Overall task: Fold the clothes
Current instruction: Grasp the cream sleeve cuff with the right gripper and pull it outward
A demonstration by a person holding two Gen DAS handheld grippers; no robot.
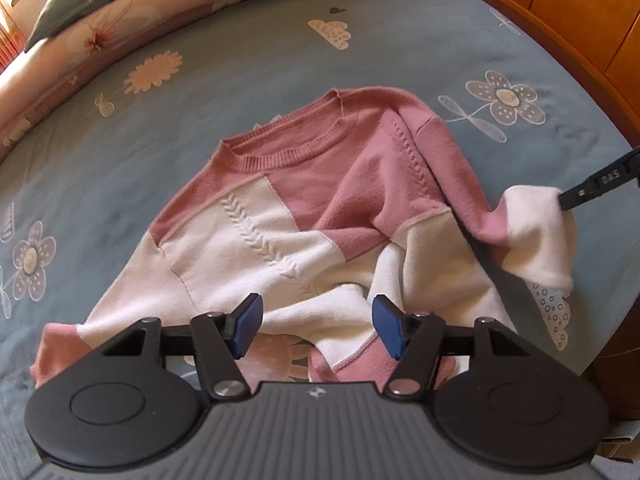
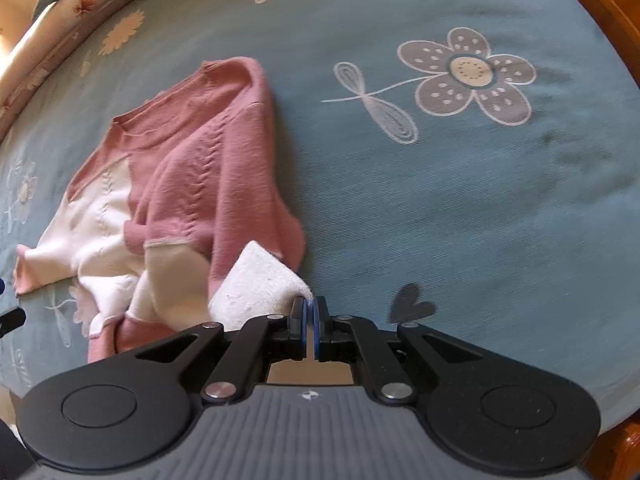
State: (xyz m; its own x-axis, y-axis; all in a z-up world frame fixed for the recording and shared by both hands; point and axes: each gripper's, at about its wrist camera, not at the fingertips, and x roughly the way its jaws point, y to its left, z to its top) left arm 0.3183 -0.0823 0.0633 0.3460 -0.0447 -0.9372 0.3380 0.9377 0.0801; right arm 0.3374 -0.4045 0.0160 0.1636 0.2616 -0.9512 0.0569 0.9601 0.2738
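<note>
A pink and white knitted sweater lies front up on the blue bedspread, its neck pointing away from me. My left gripper hovers open over the sweater's lower hem, with nothing between its blue pads. My right gripper is shut on the white cuff of the sweater's right sleeve and holds it lifted off the bed. In the left wrist view the same gripper comes in from the right edge with the cuff hanging from it. The left sleeve end lies flat at the lower left.
The blue bedspread with flower and cloud prints stretches to the right of the sweater. A folded floral quilt and a pillow lie along the far left. A wooden bed frame borders the far right side.
</note>
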